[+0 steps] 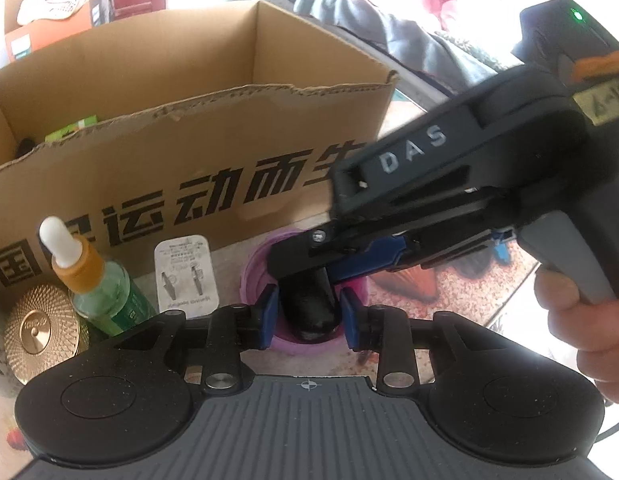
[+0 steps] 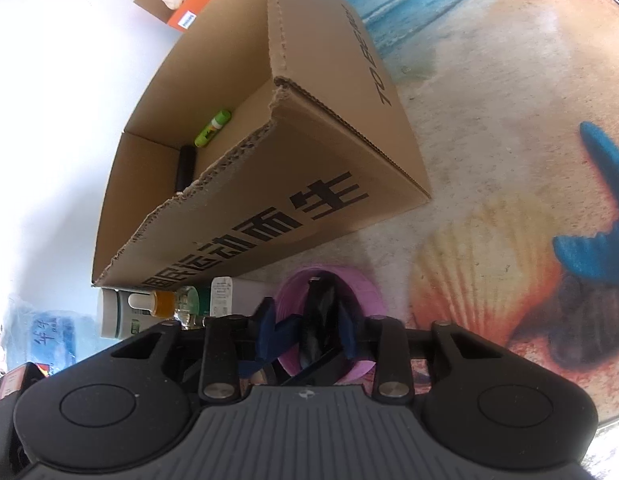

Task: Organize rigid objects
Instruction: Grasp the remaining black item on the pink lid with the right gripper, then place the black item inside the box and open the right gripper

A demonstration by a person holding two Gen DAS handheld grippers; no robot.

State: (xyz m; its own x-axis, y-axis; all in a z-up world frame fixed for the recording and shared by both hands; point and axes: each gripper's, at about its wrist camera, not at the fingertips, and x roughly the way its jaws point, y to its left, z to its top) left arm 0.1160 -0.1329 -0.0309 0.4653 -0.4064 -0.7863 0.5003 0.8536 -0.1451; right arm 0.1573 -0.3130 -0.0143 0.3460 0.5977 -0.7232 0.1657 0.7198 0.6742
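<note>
Both grippers converge on a black cylinder standing in a purple cup just in front of the cardboard box. Left gripper brackets it, jaws narrow, contact uncertain; right gripper likewise straddles it, grip unclear. Judged step: extracting the cylinder; next calls for a firm pinch, straight lift, then over the box wall.

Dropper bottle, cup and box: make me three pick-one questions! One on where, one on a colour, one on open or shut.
1. Where is the dropper bottle?
A in the box
B in front of the box
C in the cup

2. What colour is the cup?
A yellow
B green
C pink

3. The cardboard box is
A open on top
B taped shut
C lying flat

1 B: it stands by the printed wall.
2 C: its rim is pink.
3 A: its inside shows.
</note>
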